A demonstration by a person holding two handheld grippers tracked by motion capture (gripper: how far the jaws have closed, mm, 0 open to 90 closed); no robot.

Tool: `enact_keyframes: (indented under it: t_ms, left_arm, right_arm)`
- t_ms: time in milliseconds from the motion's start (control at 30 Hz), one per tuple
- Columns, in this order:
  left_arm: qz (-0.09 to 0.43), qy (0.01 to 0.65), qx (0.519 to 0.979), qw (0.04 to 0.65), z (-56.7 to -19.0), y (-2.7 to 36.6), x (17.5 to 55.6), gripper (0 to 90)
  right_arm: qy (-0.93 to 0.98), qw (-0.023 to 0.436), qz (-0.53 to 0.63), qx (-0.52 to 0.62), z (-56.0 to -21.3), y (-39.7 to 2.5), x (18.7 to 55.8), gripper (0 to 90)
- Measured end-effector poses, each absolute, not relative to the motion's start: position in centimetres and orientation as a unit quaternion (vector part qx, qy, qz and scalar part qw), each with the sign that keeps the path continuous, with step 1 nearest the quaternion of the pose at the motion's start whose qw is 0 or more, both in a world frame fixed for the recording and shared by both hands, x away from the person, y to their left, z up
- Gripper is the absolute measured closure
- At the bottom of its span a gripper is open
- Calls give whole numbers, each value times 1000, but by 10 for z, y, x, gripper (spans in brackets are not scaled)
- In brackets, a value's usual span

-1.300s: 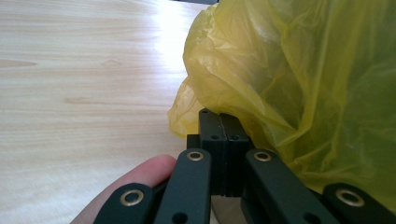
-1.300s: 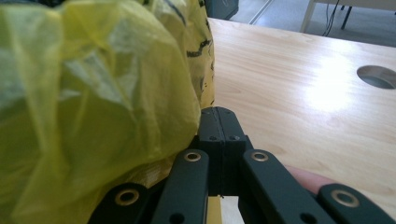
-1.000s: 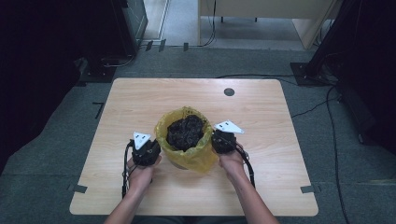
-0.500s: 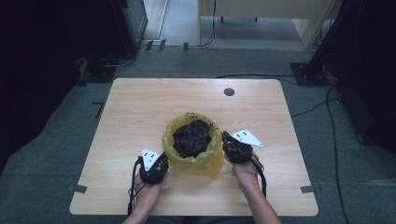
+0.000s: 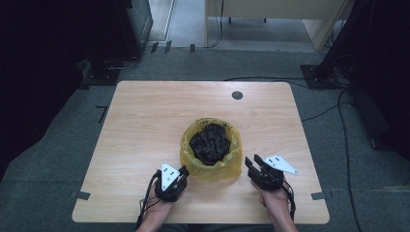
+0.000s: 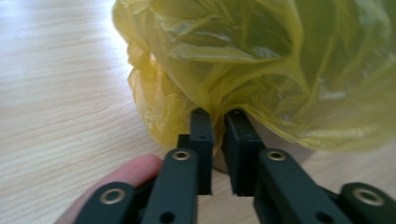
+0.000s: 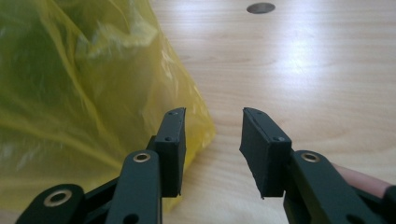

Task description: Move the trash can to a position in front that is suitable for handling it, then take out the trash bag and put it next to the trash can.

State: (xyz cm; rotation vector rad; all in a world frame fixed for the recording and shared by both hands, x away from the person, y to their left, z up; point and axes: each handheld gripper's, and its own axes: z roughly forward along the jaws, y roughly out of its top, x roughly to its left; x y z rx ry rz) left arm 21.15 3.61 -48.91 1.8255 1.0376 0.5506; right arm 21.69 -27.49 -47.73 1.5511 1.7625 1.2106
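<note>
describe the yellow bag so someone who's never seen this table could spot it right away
On the light wooden table, look near the front edge, between the two black grippers. The yellow bag is a crinkled translucent plastic liner over a round bin, with a dark crumpled mass inside: the table's sole bright yellow thing.

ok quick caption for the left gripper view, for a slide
Left tool, jaws nearly closed, noses into the crumpled yellow plastic bag on the wooden table.

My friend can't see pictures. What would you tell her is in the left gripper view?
Two black jaws of the left gripper sit nearly closed against a crinkly yellow plastic bag. Underneath is a pale wooden table, and a fingertip peeks in at the bottom.
</note>
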Motion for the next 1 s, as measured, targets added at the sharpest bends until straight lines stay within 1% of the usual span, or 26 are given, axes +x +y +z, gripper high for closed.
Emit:
enact_keyframes:
  t_ms: [33,67,133,233,300,367,533,733,867,1000]
  left_arm:
    - [225,416,749,464,-489,37,211,774]
    - [228,411,754,459,-490,38,211,725]
    - [242,409,759,445,-493,40,213,600]
    - [250,444,757,408,-498,43,220,404]
    - [253,469,751,390,-501,46,226,333]
    - [254,484,748,376,-505,47,229,280]
    - [247,512,740,359,-510,53,238,224]
    - [246,538,728,345,-512,61,246,204]
    - [245,536,729,349,-513,62,252,200]
    - [256,529,722,365,-508,58,255,196]
  right_arm:
    - [645,245,445,571,-479,-277,214,593]
    - [646,243,443,572,-480,-279,212,576]
    - [647,233,442,576,-483,-281,208,543]
    - [647,213,444,582,-486,-280,203,469]
    - [651,213,444,578,-487,-276,200,421]
    - [653,212,441,578,-488,-274,198,398]
    - [657,198,446,575,-489,-276,195,345]
    - [673,194,439,562,-495,-275,189,269]
    - [680,186,438,558,-498,-271,190,238]
    - [693,193,421,552,-502,-263,194,212]
